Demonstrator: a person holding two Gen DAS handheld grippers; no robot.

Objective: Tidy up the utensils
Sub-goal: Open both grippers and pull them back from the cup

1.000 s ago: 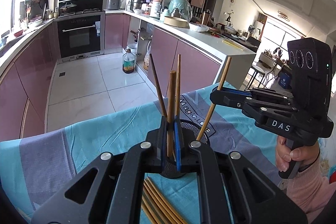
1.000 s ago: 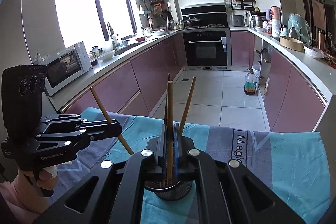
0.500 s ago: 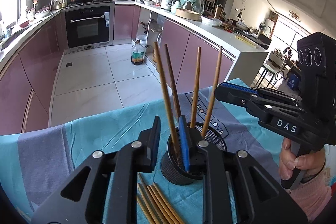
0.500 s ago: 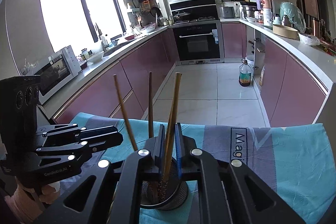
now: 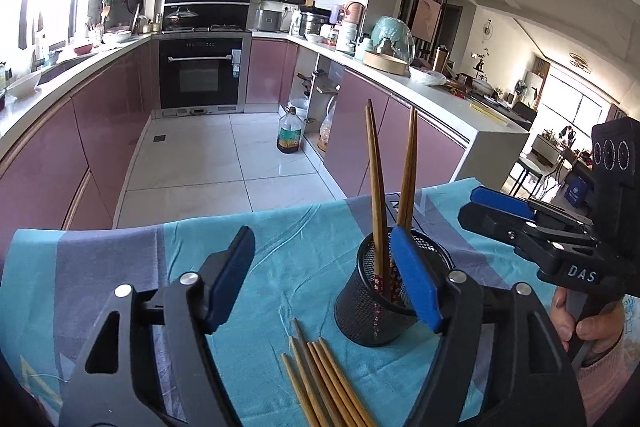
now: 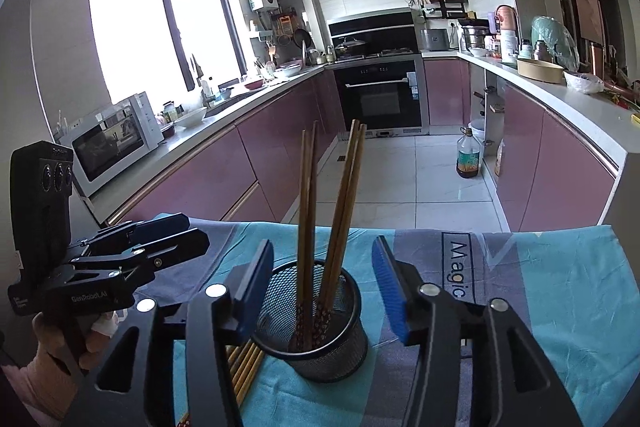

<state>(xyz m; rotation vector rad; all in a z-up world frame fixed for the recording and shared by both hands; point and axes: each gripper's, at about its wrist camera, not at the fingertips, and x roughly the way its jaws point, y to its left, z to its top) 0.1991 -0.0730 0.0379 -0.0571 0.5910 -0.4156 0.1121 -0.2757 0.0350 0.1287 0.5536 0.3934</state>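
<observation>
Mauve kitchen cabinets and a black oven point(image 5: 201, 75) fill the far background, with a table in a turquoise and grey cloth point(image 5: 280, 259) in the foreground. On the cloth stands a black mesh cup point(image 5: 380, 301), upright, holding four wooden chopsticks point(image 6: 310, 211) that lean apart in two pairs, tips up. On the near side of the cup a bundle of loose chopsticks point(image 5: 320, 383) lies flat on the cloth, close beside its base. The left gripper point(image 5: 322, 281) has just been opening and its blue-padded jaws now stand wide; the cup sits to the right of the gap, partly behind the right pad, and no pad presses on anything. The right gripper point(image 6: 324, 291) has also just been opening; its jaws stand apart on either side of the cup's rim and the standing chopsticks, with clear space on both sides. Each gripper shows at the side of the other's view, held in a hand point(image 5: 588, 323).
</observation>
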